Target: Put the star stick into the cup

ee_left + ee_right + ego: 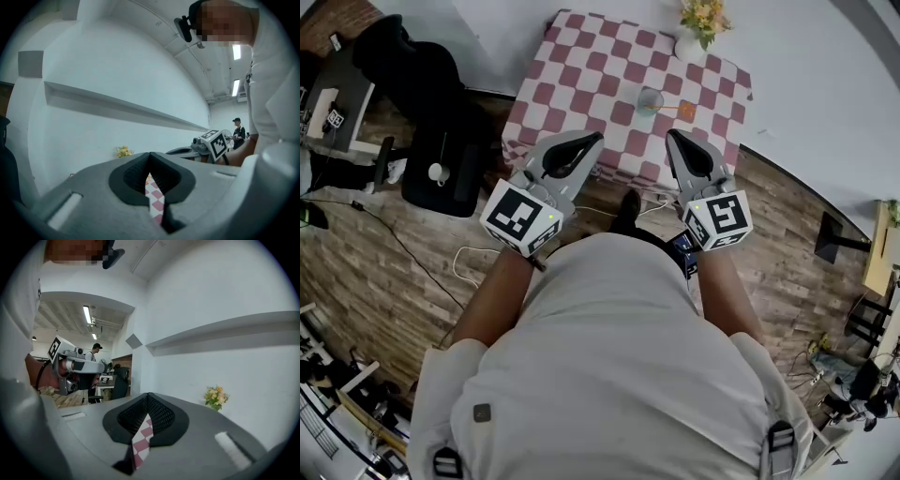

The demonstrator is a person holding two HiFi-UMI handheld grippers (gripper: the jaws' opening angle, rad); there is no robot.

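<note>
Both tools are closed and empty. The left tool (pixel 598 138) has its jaws met at the tips, with only a sliver of checked cloth (pixel 581 66) showing through the gap behind them. The right tool (pixel 670 134) reads the same in its own view. They are held side by side in front of the person's chest, short of the tabletop (pixel 534 131) and well apart from anything on it.

The star stick (pixel 680 110) lies flat on the cloth just beside the cup (pixel 649 98), on the cup's right. It is too small here to make out the star or to say whether it touches the cup.

Risks, as I judge them:
- The stick is thin and lies flat, so closing jaws could pinch cloth with it, or skid it away.
- It lies so near the cup that a wide approach could knock the cup, which looks clear and light, and tip it.
- A stick dropped in at a slant could catch the rim and topple the cup.
- The vase (pixel 690 45) stands beyond, near the far edge, and an overreach could strike it.

Count: two tools, one stick, one cup, one vase of flowers, one tabletop.
</note>
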